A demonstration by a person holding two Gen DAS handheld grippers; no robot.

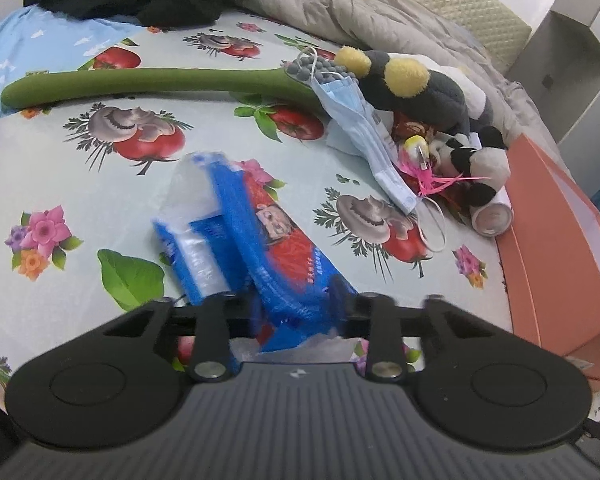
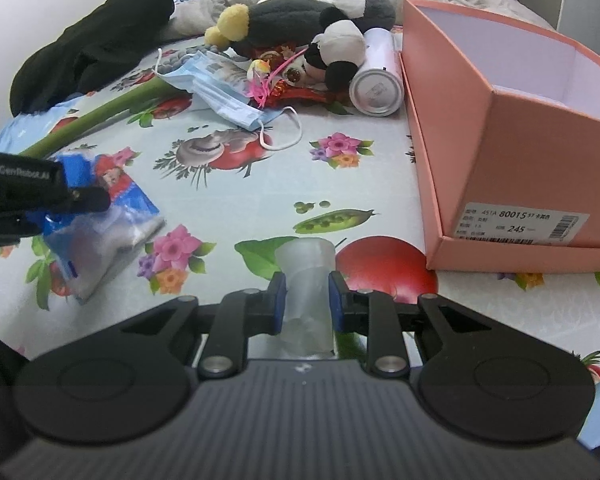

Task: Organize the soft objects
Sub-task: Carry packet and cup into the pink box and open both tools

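Jaws of the left gripper pinch the near end of a blue and red packet that lies on the patterned bed sheet; lift it straight, since its loose plastic may slip. Seen from the right wrist, the right gripper squeezes a soft clear cup. Carry both over the rim of the pink box, which stands open just beside.
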